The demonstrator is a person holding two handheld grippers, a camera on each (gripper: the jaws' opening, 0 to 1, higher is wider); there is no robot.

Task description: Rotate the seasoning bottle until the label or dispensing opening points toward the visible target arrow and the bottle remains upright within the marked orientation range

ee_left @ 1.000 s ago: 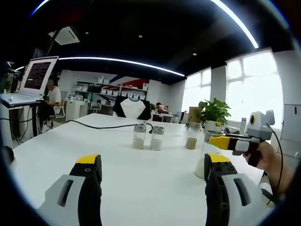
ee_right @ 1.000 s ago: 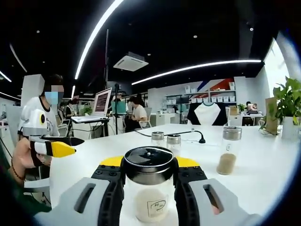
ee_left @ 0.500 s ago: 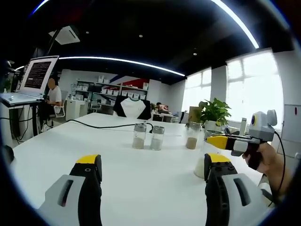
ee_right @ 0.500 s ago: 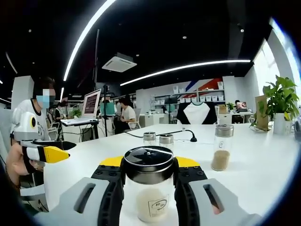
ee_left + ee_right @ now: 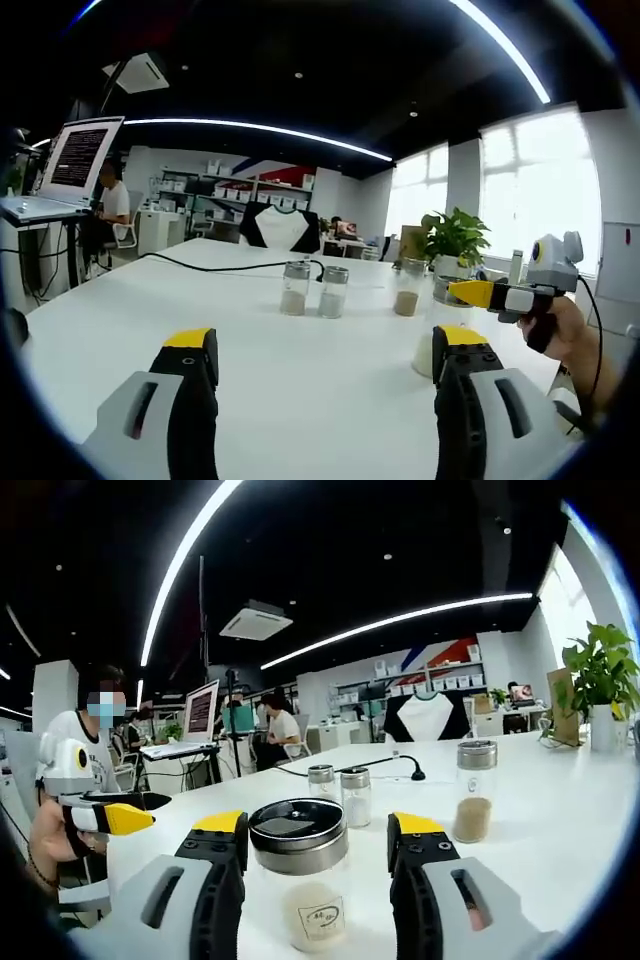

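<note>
Open office: dark ceiling with long white light strips point(image 5: 270, 131), bright windows point(image 5: 545, 190) right, white shelving point(image 5: 225, 195) far.

Bright office; daylight glare from windows point(image 5: 520, 190), ceiling light strips point(image 5: 400, 620), strong fisheye edge bending.

place: open office | white table point(image 5: 120, 310); laptop point(image 5: 70, 165); wall shelves point(image 5: 225, 190); seated people

Four seasoning bottles point(image 5: 298, 880) point(image 5: 321, 782) point(image 5: 354, 795) point(image 5: 474, 790) stand on one white table point(image 5: 560, 820), with one potted plant point(image 5: 598, 695).
</note>
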